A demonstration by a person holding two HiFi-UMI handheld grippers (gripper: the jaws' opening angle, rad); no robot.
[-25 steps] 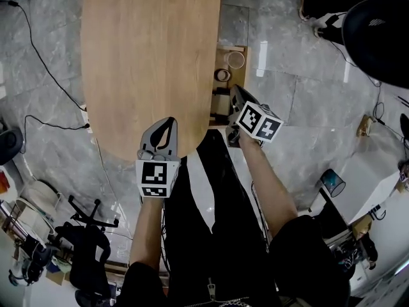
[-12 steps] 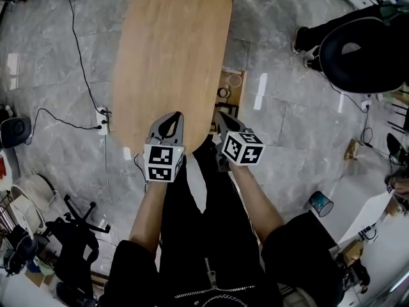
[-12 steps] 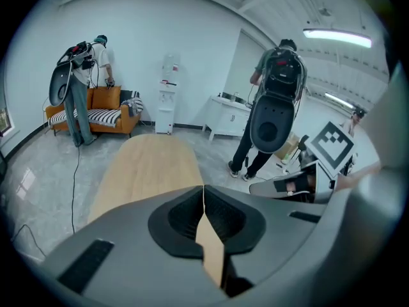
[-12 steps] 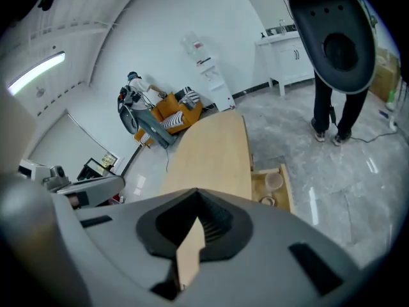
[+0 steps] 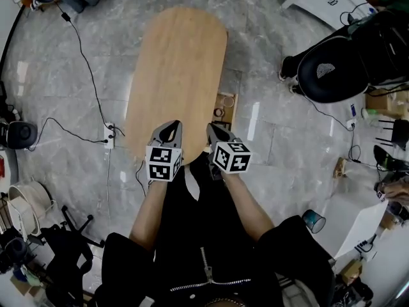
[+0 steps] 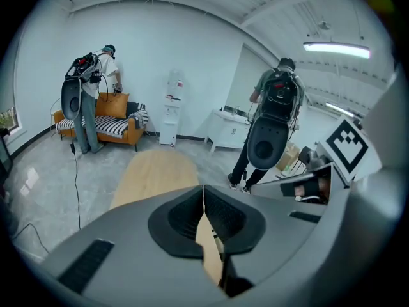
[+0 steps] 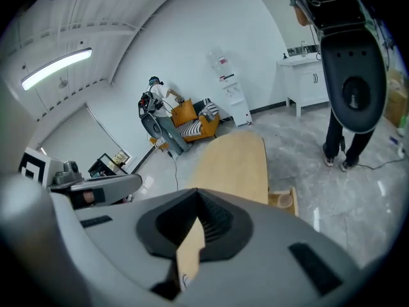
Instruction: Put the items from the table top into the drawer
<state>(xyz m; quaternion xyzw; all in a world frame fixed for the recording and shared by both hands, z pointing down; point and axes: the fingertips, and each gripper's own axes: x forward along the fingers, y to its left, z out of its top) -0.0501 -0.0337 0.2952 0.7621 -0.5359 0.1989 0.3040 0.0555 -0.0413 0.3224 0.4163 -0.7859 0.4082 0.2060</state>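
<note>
Drawer: pulled out at the right-hand long edge of the table, near the end closest to the wearer. A few small round items lie inside; what they are is too small to tell. The right gripper view shows the same drawer open beside the table edge.

Table: oval, light wood, top bare.

Left gripper: held above the near end of the table, pointing forward and down. Jaws pressed together, nothing between them.

Right gripper: just beside the left, over the table's near right edge, apart from the drawer. Jaws closed tip to tip, empty.

Surroundings: grey marble floor; power strip with a cable left of the table; a standing person well to the right.
</note>
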